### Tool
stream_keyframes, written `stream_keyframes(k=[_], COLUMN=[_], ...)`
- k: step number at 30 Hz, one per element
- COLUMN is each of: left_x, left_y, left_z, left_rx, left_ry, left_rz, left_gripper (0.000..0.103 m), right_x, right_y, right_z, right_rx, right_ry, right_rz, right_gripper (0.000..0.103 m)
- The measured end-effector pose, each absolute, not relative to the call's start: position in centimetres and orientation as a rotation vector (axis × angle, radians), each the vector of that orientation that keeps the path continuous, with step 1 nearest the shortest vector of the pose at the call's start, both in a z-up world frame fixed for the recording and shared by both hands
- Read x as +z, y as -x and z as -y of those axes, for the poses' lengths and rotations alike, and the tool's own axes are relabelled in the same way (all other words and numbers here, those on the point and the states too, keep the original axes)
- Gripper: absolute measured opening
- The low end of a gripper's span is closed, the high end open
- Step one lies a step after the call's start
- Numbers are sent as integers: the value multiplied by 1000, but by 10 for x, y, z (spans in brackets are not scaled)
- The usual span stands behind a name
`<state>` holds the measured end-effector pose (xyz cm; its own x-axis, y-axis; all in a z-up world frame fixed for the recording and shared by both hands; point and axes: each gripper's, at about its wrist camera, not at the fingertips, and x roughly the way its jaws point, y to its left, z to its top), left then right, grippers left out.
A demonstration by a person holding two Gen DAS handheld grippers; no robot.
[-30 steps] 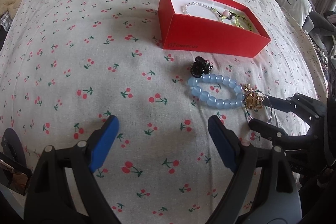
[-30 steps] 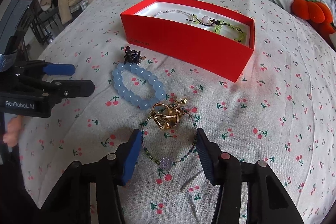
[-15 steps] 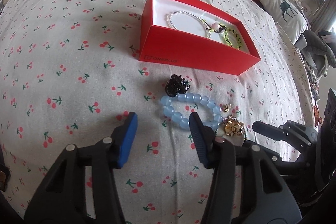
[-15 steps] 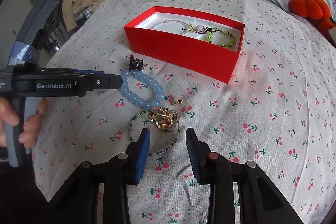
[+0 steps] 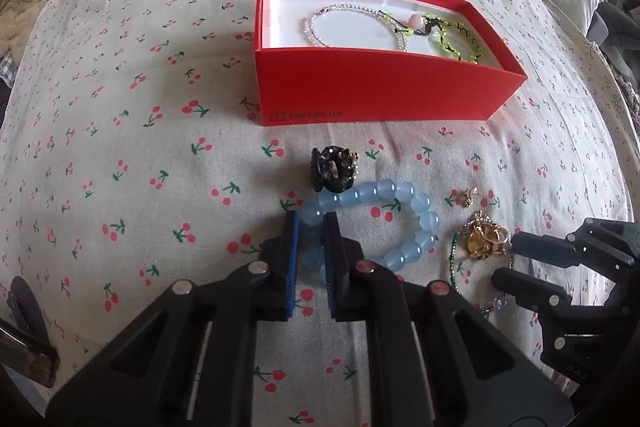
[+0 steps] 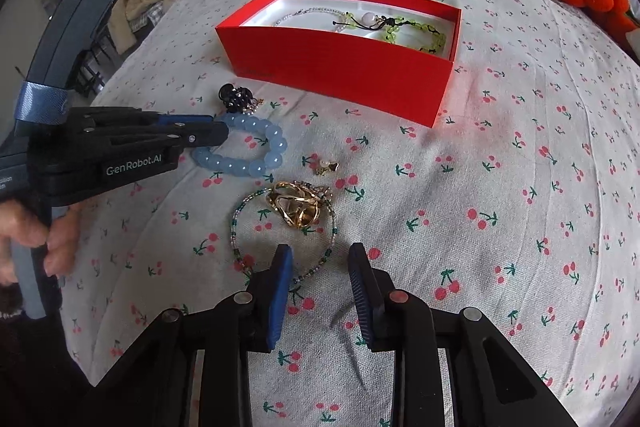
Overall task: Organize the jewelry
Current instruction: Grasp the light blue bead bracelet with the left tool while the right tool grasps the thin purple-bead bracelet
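Red box point(image 5: 376, 95) marked "ONEPLUS"; left hand-held gripper point(image 6: 218, 135) labelled "GenRobot.AI".

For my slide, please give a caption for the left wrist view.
Left gripper jaws shut on blue bead bracelet near red box.

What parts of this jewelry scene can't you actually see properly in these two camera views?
- Blue bead bracelet: in the left wrist view, the left gripper covers its near beads.
- Thin beaded bracelet: in the right wrist view, the right gripper covers its near loop.
- Red box: its near wall hides part of the floor.
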<state>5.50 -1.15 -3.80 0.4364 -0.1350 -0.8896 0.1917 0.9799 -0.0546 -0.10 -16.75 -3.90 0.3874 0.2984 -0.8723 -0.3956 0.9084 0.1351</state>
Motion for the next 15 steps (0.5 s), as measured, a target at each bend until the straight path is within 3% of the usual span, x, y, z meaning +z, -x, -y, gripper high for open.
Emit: stream_keyframes(k=[2, 5, 15], left_x=[-37, -36, -14], left_y=[-54, -49, -37], left_z=[10, 3, -8], left_rx=[-206, -215, -251], left_ry=[-54, -41, 12], left_rz=[-1102, -1102, -1068], left_gripper=[13, 13, 13], right_x=[-39, -40, -23], right_y=[0, -3, 2], right_z=[167, 168, 171], right_rx=[434, 423, 414], right_ry=[105, 103, 94], right_rz=[-1091, -1101, -1061], right_gripper=[15, 7, 3])
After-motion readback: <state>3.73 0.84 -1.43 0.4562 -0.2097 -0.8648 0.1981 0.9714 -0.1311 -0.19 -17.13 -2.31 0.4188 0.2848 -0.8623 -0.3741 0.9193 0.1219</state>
